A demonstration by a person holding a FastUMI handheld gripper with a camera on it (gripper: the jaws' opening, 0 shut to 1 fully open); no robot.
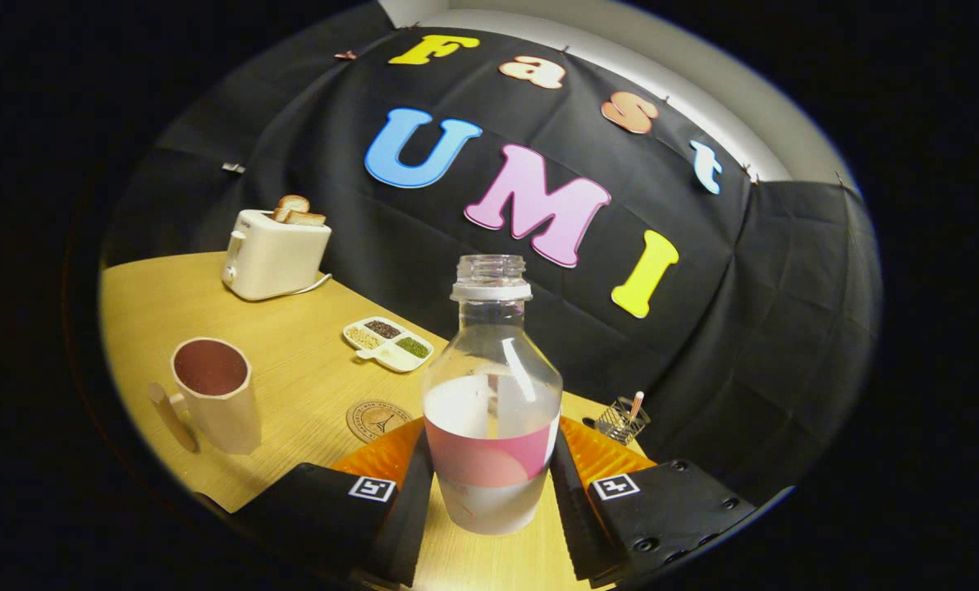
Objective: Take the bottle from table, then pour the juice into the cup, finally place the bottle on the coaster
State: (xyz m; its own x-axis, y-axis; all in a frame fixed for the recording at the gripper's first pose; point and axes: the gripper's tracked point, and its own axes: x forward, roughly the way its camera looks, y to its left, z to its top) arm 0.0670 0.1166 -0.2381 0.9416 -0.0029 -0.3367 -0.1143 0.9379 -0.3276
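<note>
The fingers [491,484] clamp the clear, uncapped plastic bottle [491,410] by its pink-labelled body, upright so the juice stays in before the beige mug [217,394].

The gripper [491,484] is tilted a little to one side. Its two fingers [411,492] press against the bottle [491,410] from either flank (a snug clamp, low on its body).

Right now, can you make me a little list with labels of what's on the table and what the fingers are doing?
bottle: uncapped, upright, between the fingers
gripper: fingers pressing both sides of the bottle
cup: beige, with handle, beside the coaster
coaster: round, bare, beyond the fingers
toaster: white, bread sticking out
snack tray: divided, filled
table: wooden
</note>
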